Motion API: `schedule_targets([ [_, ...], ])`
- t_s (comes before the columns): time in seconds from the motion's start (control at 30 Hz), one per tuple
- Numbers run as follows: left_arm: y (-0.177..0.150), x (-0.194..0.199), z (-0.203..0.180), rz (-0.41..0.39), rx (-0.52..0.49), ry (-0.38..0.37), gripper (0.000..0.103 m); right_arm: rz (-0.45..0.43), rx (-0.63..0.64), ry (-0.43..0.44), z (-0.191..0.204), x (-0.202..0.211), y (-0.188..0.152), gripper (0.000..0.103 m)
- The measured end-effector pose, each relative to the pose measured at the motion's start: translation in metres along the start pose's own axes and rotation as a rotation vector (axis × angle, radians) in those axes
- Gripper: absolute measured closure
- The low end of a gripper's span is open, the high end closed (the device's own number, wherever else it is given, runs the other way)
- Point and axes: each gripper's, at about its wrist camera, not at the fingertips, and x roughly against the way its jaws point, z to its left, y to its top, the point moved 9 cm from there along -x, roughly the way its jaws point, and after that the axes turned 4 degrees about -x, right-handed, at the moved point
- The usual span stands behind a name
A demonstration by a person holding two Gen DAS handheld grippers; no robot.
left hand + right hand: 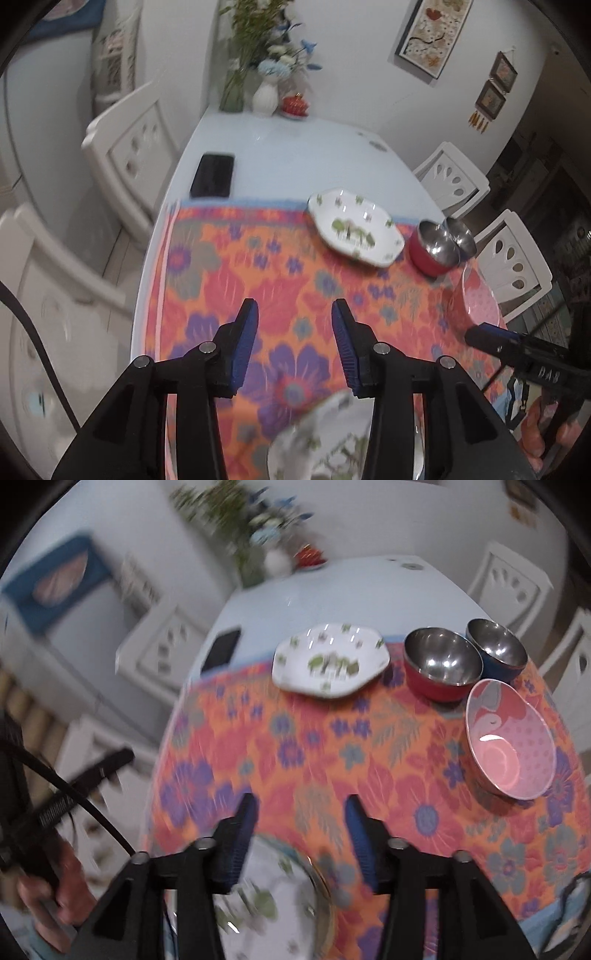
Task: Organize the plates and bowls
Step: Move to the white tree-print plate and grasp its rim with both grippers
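- Jaws of the left hand-held gripper (294,314) stood wide apart over the floral cloth (229,280) with nothing between them; its blue pads (245,343) were bare.
- Right hand-held gripper (299,808) was likewise spread wide and held nothing.
- Ahead and to the right of the left hand-held gripper lay a white leaf-patterned plate (354,227), with a red steel-lined bowl (434,251) just beside it further right.
- Below each hand-held gripper, close under the fingers, sat a second white patterned plate (273,897), blurred in both views.
- Right wrist view showed what the left barely caught: a blue steel bowl (496,648) touching the red one, and the full inside of a pink patterned bowl (511,742) ahead to the right, near the desk edge.
- Left wrist view showed the pink bowl only edge-on, with the right hand-held gripper's tip close to it; I cannot tell whether they touched.
- Left wrist view alone gave a clear black phone (213,175) on the bare desk (288,155) ahead to the left, and a white vase (265,96) at the far end.
- Right wrist view alone showed the person's left hand (62,893) on its handle, low to the left.
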Motion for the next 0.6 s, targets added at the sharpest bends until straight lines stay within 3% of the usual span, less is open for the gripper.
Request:
schedule_targets([
  [0.07,0.017,-0.009,-0.003,-0.003,-0.021,-0.017,0.064,-0.020,-0.056,0.015,-0.003,-0.004,0.019,0.051],
  [0.17,0.039,-0.035,-0.008,0.022,-0.032,-0.042,0.055,-0.043,-0.138,0.006,-0.015,-0.018,0.048,0.051],
  [0.33,0.060,-0.090,-0.014,0.082,-0.028,-0.094,0.055,-0.052,-0.266,-0.028,-0.043,-0.055,0.081,0.051],
  [0.6,0.072,-0.180,-0.025,0.173,-0.026,-0.153,0.056,0.030,-0.354,-0.097,-0.080,-0.135,0.103,0.051],
])
